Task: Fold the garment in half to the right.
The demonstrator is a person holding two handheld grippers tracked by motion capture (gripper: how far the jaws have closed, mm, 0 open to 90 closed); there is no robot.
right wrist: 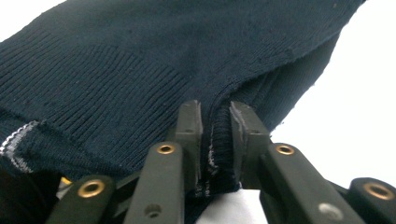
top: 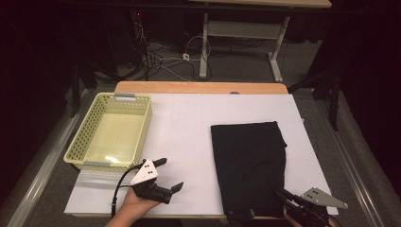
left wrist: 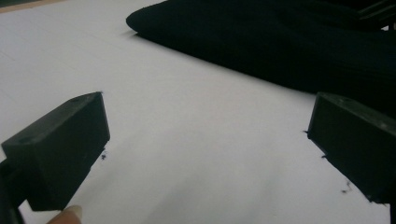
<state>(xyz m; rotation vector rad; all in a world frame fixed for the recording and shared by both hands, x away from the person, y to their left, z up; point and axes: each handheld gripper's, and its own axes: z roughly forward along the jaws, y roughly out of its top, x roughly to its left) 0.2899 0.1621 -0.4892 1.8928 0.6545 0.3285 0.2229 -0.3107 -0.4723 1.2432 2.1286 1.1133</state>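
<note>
On the white table (top: 189, 137), right of centre, lies a folded dark garment (top: 249, 161), with a yellow basket (top: 113, 130) well apart at the left. The right gripper view reveals the right gripper (right wrist: 215, 123) clamped on the garment's ribbed edge, something the high view cuts off at the bottom. The left gripper (top: 172, 175) rests with jaws wide apart over bare table.
</note>
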